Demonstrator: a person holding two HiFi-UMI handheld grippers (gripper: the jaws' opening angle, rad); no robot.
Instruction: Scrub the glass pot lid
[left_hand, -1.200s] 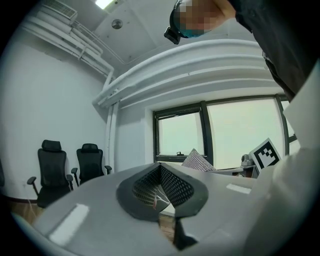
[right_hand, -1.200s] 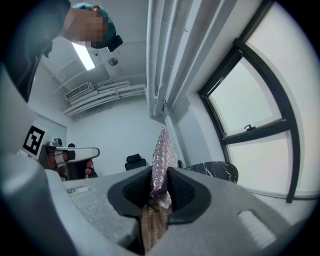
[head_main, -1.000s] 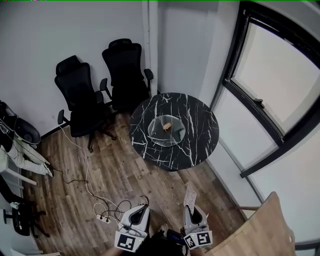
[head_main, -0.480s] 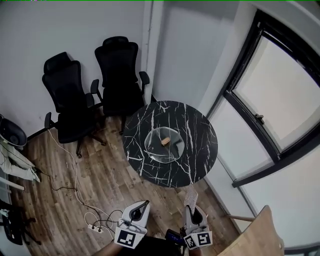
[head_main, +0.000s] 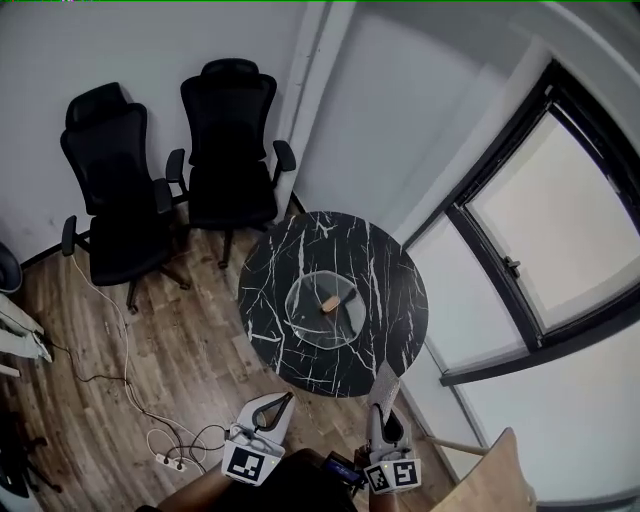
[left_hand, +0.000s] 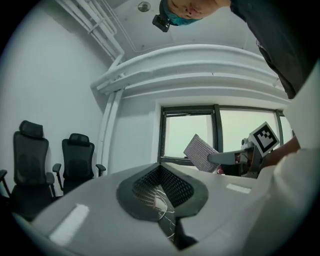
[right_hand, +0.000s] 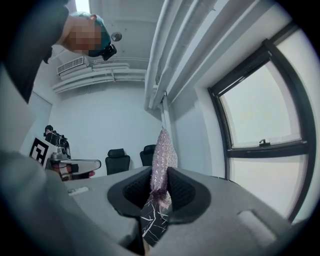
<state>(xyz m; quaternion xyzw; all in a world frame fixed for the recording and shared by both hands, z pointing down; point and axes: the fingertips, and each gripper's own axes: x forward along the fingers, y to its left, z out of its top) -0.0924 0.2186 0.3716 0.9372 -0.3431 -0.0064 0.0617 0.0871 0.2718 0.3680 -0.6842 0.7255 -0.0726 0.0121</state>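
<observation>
Evidently pre-contact, the right gripper (head_main: 385, 412) is clamping a silvery mesh scrubbing cloth (head_main: 382, 388), the left gripper (head_main: 283, 400) is sitting closed and empty, and the round glass pot lid (head_main: 310, 322) is lying well ahead on a round black marble table (head_main: 268, 335), needing an approach.

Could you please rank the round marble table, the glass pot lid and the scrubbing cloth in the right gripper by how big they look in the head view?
1. the marble table
2. the glass pot lid, lying on the table
3. the scrubbing cloth, smallest even though it is nearest the camera
</observation>
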